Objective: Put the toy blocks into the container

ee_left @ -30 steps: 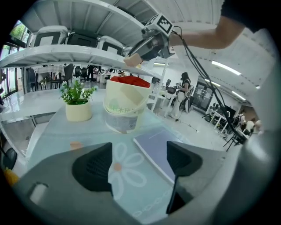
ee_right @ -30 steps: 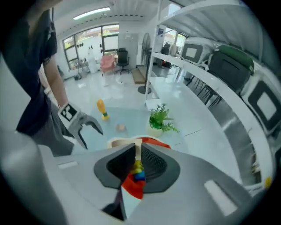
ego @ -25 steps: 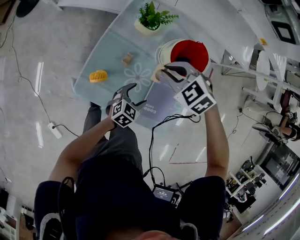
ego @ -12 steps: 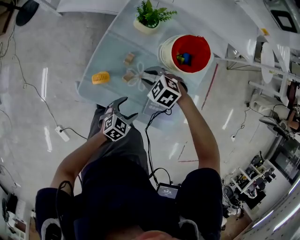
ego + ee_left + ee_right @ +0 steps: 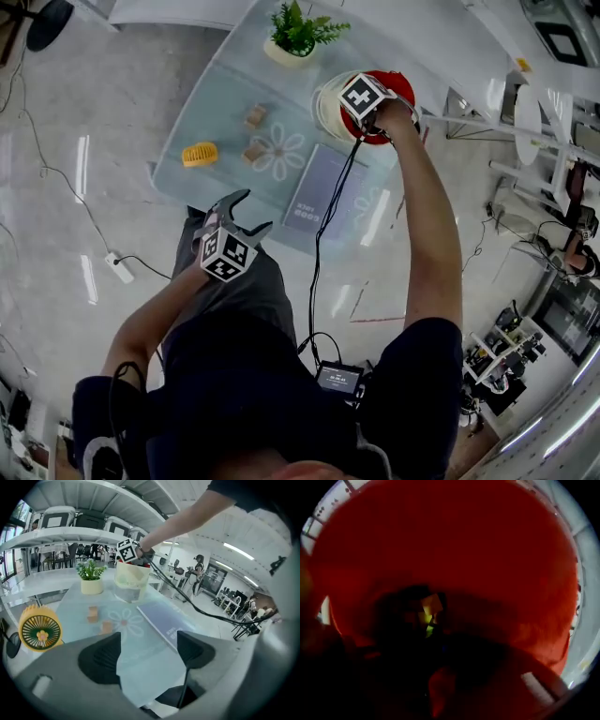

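The red container (image 5: 398, 94) stands inside a white outer pail at the far right of the glass table (image 5: 216, 103). My right gripper (image 5: 367, 103) reaches down into it, so its jaws are hidden in the head view. In the right gripper view the red wall (image 5: 454, 536) fills the frame and coloured blocks (image 5: 429, 607) lie in the dark bottom. The jaws are closing, and whether anything is between them is too dark to tell. Two wooden blocks (image 5: 255, 116) (image 5: 251, 153) lie on the table. My left gripper (image 5: 236, 214) (image 5: 149, 641) hangs open and empty off the near edge.
A yellow mini fan (image 5: 199, 153) (image 5: 40, 631) lies at the table's left. A potted plant (image 5: 298, 33) stands at the far edge, left of the pail. A grey notebook (image 5: 319, 192) (image 5: 164, 620) lies near the front. My right gripper's black cable crosses it.
My right gripper swung from the container to the table beside the blocks, then back into the container. The left gripper has hardly moved.
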`<state>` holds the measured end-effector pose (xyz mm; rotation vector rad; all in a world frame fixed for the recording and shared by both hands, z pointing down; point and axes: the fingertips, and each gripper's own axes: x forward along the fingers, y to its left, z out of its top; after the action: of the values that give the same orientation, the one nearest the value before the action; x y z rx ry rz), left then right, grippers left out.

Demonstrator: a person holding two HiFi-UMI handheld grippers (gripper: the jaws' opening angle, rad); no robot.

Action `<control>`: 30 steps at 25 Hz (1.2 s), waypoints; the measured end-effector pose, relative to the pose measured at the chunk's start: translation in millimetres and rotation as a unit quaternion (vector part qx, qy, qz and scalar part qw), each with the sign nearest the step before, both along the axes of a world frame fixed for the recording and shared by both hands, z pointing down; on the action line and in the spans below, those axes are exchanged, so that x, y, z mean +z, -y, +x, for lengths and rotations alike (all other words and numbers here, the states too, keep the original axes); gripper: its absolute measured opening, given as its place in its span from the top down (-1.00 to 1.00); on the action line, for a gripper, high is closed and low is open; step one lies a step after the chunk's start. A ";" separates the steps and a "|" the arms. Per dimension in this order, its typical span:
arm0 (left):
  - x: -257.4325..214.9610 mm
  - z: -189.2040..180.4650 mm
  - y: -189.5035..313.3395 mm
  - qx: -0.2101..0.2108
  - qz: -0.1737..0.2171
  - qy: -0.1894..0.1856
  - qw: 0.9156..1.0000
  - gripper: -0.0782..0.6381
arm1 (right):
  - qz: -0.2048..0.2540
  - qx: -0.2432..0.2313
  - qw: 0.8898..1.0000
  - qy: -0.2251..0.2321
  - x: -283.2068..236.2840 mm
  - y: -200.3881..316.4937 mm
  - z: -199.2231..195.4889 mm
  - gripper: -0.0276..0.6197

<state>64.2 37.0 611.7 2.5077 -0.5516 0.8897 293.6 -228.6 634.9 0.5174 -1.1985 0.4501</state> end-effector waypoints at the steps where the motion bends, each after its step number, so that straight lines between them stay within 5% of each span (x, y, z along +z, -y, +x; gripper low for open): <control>1: -1.0 -1.3 2.6 -0.005 0.002 -0.001 1.000 -0.30 | -0.011 -0.002 1.000 -0.008 4.1 2.4 0.6 0.64; 4: -4.3 -8.9 7.3 -0.023 0.006 -0.004 1.000 -0.30 | -0.057 0.055 0.997 0.013 -2.6 -8.9 1.3 0.62; 7: -3.3 -19.1 9.0 -0.036 -0.001 -0.006 0.999 -0.30 | -0.087 0.050 0.994 0.044 -15.7 -20.8 -6.5 0.47; 8: -2.3 -21.3 10.5 -0.038 -0.001 -0.006 0.999 -0.30 | -0.107 0.059 0.991 0.054 -17.6 -26.7 -11.5 0.32; 9: -1.2 -22.9 12.4 -0.039 -0.001 -0.006 0.999 -0.30 | -0.127 0.066 0.988 0.057 -17.1 -33.1 -14.9 -0.08; 10: -0.3 -23.9 13.9 -0.041 -0.001 -0.007 0.999 -0.30 | -0.140 0.065 0.987 0.050 -12.7 -38.7 -15.2 -0.17; 11: 0.3 -24.6 14.8 -0.041 -0.001 -0.007 0.999 -0.30 | -0.143 0.057 0.987 0.043 -4.6 -42.9 -13.9 -0.11; 14: -0.5 -24.9 18.4 -0.040 0.002 -0.006 0.999 -0.30 | -0.122 0.058 0.988 0.079 17.5 -47.5 -15.5 0.58; 22: -0.7 -23.8 20.8 -0.038 0.003 -0.008 0.999 -0.30 | -0.107 0.073 0.985 0.113 21.8 -42.7 -21.2 0.53; 26: -3.9 -28.6 18.4 -0.034 0.006 -0.010 0.999 -0.30 | -0.040 0.180 0.949 0.257 -24.5 -20.1 -48.8 0.53; 30: -12.0 -31.5 11.5 -0.029 0.007 -0.015 0.999 -0.30 | 0.046 0.217 0.910 0.350 -99.8 -7.5 -52.4 0.53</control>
<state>32.6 25.5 599.7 2.4999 -0.6209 0.8283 241.2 -221.2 535.0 0.7407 -1.8037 1.0244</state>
